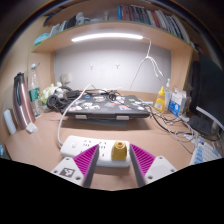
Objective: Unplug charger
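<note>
The yellow charger [119, 151] stands plugged into a white power strip [88, 149], between the gripper's [117, 162] two magenta pads [87, 160] and close to their tips. A clear gap shows on either side of it, so the gripper is open and not pressing on the charger. The power strip lies across the wooden counter [35, 138] just ahead of the fingers, and a white cable [66, 112] runs from it toward the back. Beyond it sits a dark laptop [108, 103]. Farther off to the right stands a yellow bottle [160, 98], and overhead a lit shelf [105, 34] carries books.
</note>
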The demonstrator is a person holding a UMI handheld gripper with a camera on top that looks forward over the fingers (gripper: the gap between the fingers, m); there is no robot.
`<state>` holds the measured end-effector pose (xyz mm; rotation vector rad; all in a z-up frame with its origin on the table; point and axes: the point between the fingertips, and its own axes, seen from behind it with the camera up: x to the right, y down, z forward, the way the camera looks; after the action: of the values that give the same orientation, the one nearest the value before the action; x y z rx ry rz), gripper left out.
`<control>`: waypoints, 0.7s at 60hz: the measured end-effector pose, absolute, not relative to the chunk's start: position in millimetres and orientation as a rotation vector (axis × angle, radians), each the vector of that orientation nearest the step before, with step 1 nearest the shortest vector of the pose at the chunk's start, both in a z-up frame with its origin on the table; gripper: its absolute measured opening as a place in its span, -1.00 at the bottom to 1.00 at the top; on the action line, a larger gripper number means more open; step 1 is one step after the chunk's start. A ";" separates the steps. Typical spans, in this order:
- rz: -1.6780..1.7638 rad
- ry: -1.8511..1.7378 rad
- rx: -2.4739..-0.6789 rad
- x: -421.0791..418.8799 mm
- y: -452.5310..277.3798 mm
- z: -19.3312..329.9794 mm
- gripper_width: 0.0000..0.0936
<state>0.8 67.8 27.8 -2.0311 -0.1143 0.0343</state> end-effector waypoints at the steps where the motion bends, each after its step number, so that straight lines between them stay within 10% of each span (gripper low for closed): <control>1: 0.030 -0.113 -2.036 1.3 69.1 25.6 0.41; 8: 0.009 -0.073 -2.023 10.8 77.1 24.0 -0.32; 30: 0.124 -0.048 -2.027 9.1 68.4 30.0 -0.60; 42: -0.016 -0.076 -1.733 38.2 50.4 158.2 -0.60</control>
<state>38.2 50.4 158.2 -1.7332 -0.0759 -0.0156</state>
